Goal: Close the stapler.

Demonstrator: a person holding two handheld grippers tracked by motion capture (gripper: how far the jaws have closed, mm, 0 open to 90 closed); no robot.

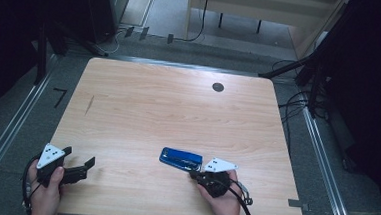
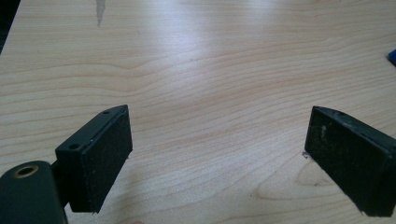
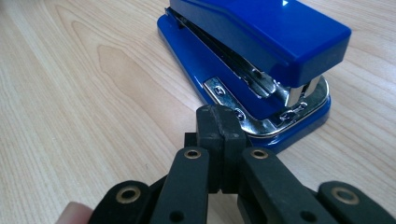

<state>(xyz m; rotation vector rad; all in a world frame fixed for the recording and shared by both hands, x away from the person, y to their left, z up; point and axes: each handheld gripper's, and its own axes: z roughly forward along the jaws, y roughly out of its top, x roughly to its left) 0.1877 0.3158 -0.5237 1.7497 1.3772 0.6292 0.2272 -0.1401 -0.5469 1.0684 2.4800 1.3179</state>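
A blue plastic stapler with a shiny metal base plate (image 1: 181,159) lies flat on the light wooden desk (image 1: 178,112), near the front edge and a little right of the middle. The right tool (image 1: 195,174) is just beside its near end, with both black jaws pressed together and nothing between them; whether the tips touch the stapler, I cannot tell. The left tool (image 1: 81,164) rests at the front left corner, well apart from the stapler, with jaws wide apart and empty. A small round black hole cover (image 1: 218,87) sits far back on the desk. Nothing stands between the tools and the stapler.
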